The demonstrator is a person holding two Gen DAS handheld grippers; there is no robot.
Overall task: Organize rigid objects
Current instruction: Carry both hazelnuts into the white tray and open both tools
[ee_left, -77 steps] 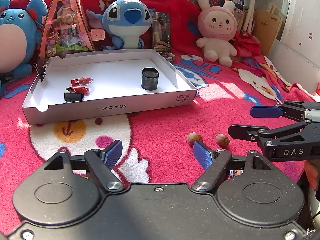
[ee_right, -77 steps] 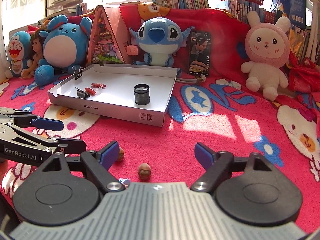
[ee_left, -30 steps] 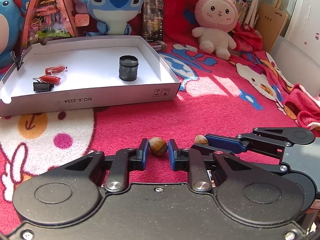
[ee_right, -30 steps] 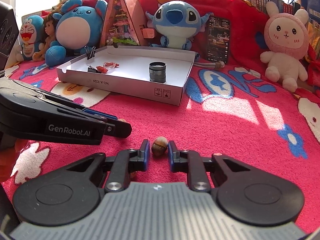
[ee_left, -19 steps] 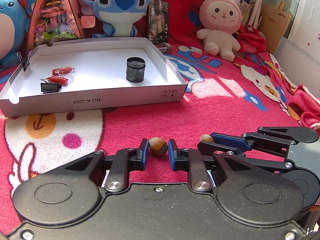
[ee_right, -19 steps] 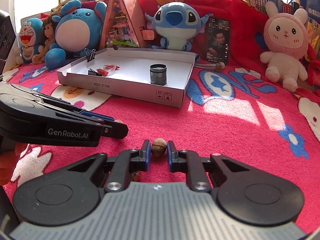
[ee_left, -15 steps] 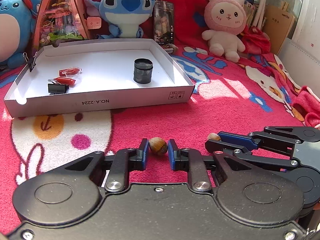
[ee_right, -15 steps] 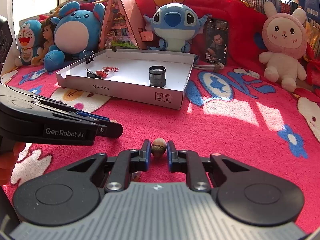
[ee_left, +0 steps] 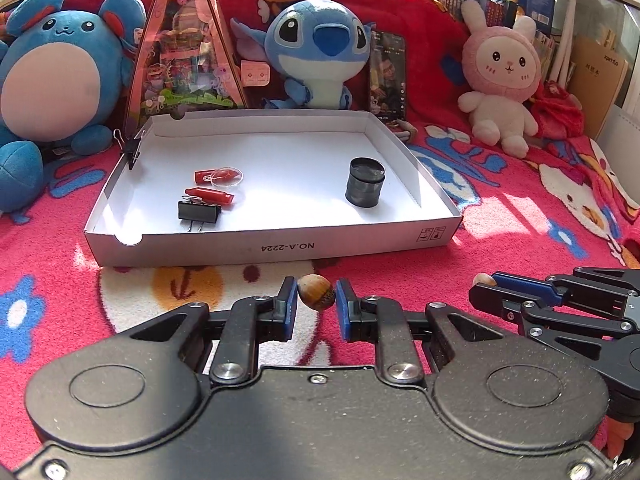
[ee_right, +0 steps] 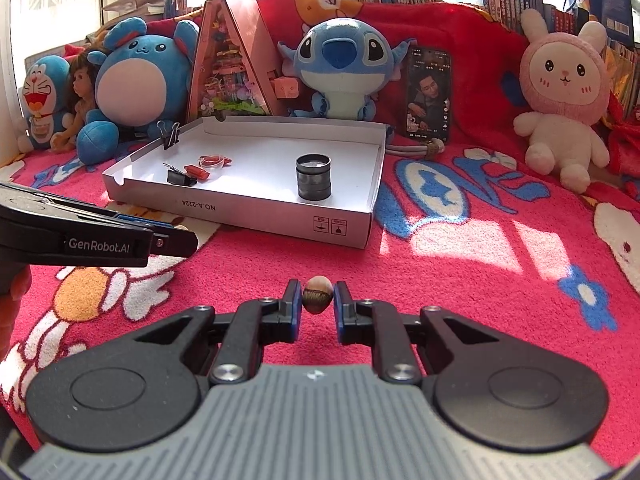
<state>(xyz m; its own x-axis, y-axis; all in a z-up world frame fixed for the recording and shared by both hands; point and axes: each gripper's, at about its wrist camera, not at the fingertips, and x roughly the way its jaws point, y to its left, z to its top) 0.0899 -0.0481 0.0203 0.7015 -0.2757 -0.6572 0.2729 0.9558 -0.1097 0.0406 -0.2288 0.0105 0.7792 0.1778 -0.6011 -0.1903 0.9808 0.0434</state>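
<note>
Ahead of me the red cartoon blanket (ee_left: 500,220) carries the white cardboard tray (ee_left: 280,246), and on its floor I see a dark round tin (ee_left: 365,187), a black binder clip (ee_left: 199,213) and small red pieces (ee_left: 210,196). My left gripper (ee_left: 316,298) is clamped on a brown nut (ee_left: 316,297), held above the blanket in front of the tray's near wall. My right gripper (ee_right: 317,294) pinches a second nut (ee_right: 317,293) likewise.
</note>
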